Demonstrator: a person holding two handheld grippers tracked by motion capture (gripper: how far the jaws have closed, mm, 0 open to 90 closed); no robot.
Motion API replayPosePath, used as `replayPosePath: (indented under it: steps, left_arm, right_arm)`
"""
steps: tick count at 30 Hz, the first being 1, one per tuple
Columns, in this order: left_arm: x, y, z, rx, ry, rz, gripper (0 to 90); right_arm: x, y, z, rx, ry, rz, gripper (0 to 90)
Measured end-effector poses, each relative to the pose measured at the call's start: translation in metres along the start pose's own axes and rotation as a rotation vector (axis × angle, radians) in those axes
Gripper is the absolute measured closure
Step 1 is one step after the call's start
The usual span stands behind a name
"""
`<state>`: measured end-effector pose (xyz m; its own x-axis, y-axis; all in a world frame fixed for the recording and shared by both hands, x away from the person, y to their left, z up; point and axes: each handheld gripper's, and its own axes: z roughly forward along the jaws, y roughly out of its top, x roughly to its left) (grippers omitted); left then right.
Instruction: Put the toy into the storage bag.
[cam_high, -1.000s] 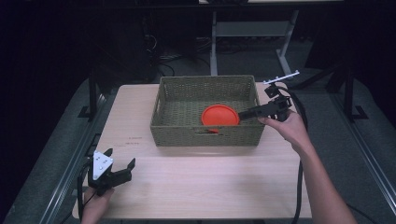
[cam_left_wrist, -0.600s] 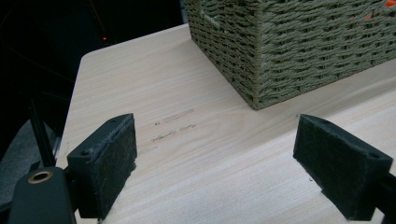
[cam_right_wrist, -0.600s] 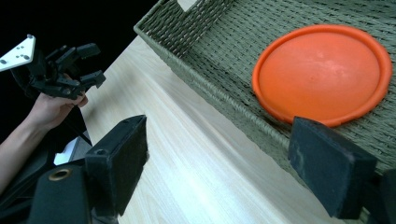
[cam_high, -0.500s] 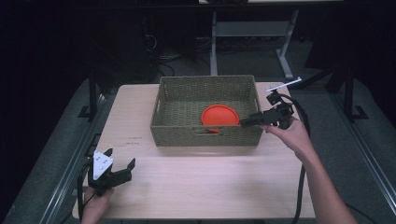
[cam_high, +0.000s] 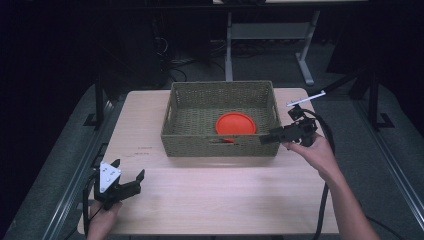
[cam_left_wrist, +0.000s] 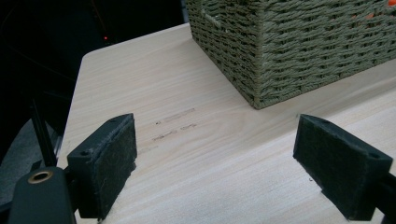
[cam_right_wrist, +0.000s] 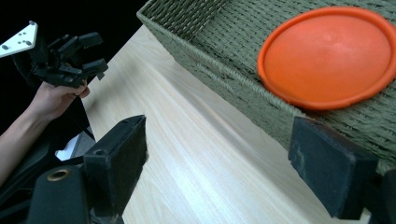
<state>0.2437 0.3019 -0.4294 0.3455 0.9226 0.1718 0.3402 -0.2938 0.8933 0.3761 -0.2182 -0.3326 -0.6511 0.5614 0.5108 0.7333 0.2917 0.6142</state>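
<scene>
right gripper (cam_high: 268, 137), jaws wide and empty, at the basket's (cam_high: 220, 145) 4 o'clock corner could snag the wicker reaching for the orange disc (cam_high: 235, 124); left gripper (cam_high: 131, 181) wide too.

My high view looks forward and down from above the near edge of the table (cam_high: 215, 200), far enough back to take in the whole tabletop and the floor beyond. My left gripper view sits low and close over the near left corner, facing along the wood toward a corner of the woven basket (cam_left_wrist: 299, 42). My right gripper view is raised and tilted, looking across the basket's near wall into its interior and on toward the left gripper (cam_right_wrist: 70, 58). All three views share the basket and the tabletop in front of it.
</scene>
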Motion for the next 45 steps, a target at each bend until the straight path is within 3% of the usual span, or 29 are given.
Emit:
replayPosePath:
  steps: [24,45]
  left_arm:
    - [0.0,0.0,0.0,0.0,0.001,-0.001,12.7]
    - [-0.002,0.0,0.0,0.002,-0.01,0.0,12.7]
  right_arm:
    - [-0.011,-0.033,-0.004,-0.016,-0.004,0.025,18.9]
    - [-0.023,-0.085,-0.014,-0.057,-0.039,0.048,19.2]
